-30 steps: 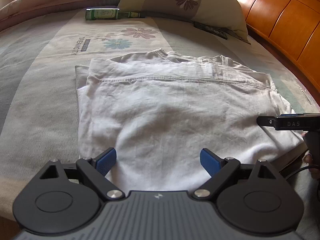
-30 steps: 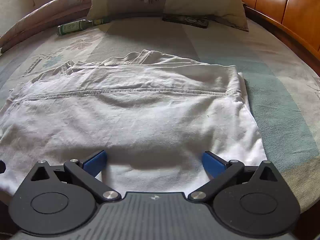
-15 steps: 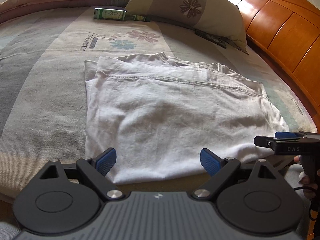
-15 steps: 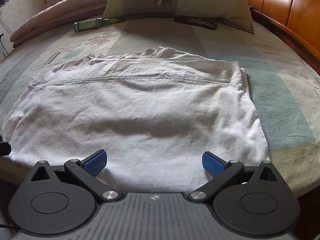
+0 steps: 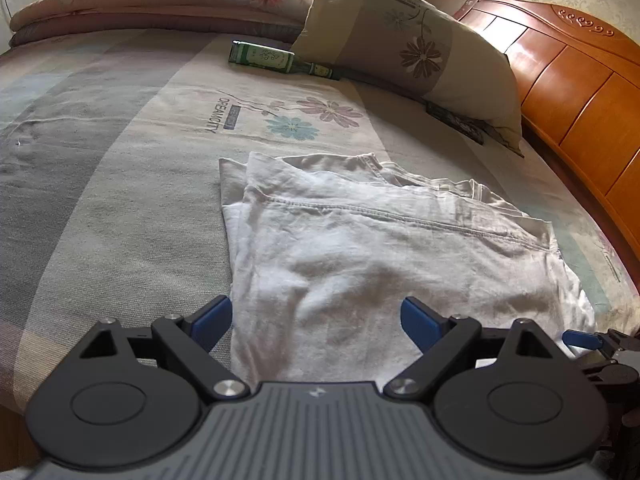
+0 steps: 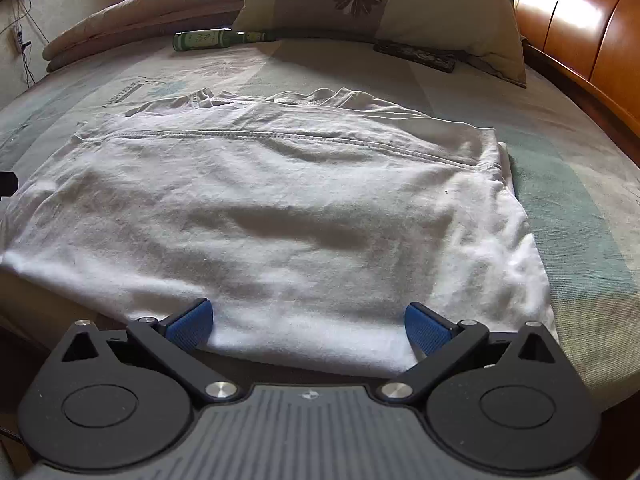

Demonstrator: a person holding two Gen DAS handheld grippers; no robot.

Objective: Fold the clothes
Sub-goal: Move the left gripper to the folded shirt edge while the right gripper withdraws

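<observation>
A white garment (image 5: 384, 248) lies folded flat on the bed, a stitched hem running across its upper layer (image 6: 280, 200). In the left wrist view my left gripper (image 5: 316, 318) stands open above the garment's near left corner, with nothing between its blue pads. My right gripper (image 6: 310, 326) is open too, hovering over the garment's near edge toward its right side. A blue fingertip of the right gripper (image 5: 582, 338) shows at the far right of the left wrist view. Neither gripper holds the cloth.
The bed cover (image 5: 100, 200) is striped and flowered. A green bottle (image 5: 276, 58) lies at the far side by a large pillow (image 5: 416, 56); a dark remote (image 6: 416, 56) rests beside it. A wooden headboard (image 5: 580, 100) runs along the right. A rolled quilt (image 5: 160, 4) lies at the back.
Both grippers have drawn back toward the near bed edge, so more of the garment and bed shows. The left one has also shifted left and rolled. The garment has not moved.
</observation>
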